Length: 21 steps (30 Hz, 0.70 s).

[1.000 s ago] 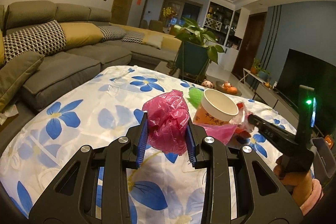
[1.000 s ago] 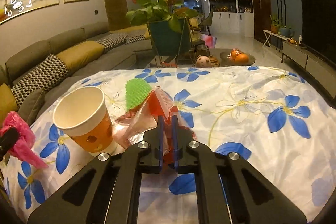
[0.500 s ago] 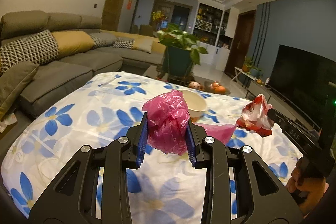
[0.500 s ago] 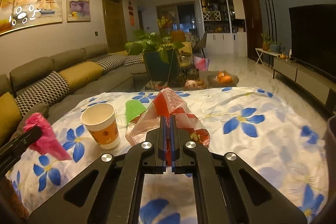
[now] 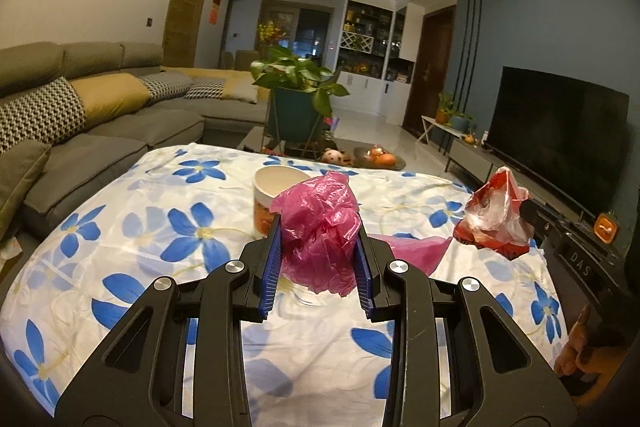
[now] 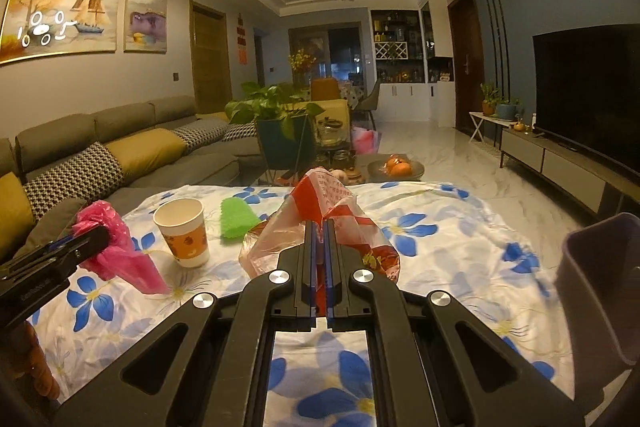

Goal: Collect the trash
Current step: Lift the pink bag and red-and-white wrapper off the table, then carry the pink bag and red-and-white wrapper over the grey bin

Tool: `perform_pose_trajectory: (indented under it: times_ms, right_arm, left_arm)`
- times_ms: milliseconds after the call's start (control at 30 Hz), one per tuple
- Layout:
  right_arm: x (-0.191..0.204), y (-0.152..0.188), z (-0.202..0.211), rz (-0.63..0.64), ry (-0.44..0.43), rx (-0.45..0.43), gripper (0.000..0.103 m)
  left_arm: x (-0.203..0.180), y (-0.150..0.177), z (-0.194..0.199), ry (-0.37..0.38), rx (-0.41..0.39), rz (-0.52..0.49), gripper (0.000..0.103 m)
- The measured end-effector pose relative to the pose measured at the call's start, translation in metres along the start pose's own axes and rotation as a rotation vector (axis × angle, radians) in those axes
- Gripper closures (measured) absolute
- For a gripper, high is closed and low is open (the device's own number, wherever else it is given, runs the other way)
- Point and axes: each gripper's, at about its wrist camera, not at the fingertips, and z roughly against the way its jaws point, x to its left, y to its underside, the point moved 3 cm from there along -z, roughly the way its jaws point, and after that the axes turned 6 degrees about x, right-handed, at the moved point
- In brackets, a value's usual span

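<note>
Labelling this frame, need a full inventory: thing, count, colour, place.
plastic bag: 1, pink, clamped in left gripper, tail trailing onto the tablecloth
snack bag: 1, red and clear, pinched in right gripper
paper cup: 1, white and orange, upright on tablecloth
scrubber: 1, green, on tablecloth beside cup
tablecloth: 1, white with blue flowers, over the table
bin: 1, purple, right edge
sofa: 1, grey, left
plant: 1, green, beyond table
left gripper: 1, black
right gripper: 1, black

Both cameras sit low over the flowered table (image 5: 132, 227), facing the plant (image 6: 276, 111); both see the paper cup (image 6: 184, 233).
</note>
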Motion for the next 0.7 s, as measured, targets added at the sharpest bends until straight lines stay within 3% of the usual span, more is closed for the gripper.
perform_pose_trajectory:
  times_ms: [300, 700]
  right_arm:
    - [-0.028, 0.004, 0.025, -0.024, 0.037, -0.033, 0.099]
    - [-0.077, 0.009, 0.057, -0.057, 0.132, -0.060, 0.099]
  left_arm:
    - [-0.033, -0.003, 0.000, 0.030, 0.002, -0.058, 0.072]
    - [-0.095, -0.003, -0.008, 0.122, 0.006, -0.144, 0.072]
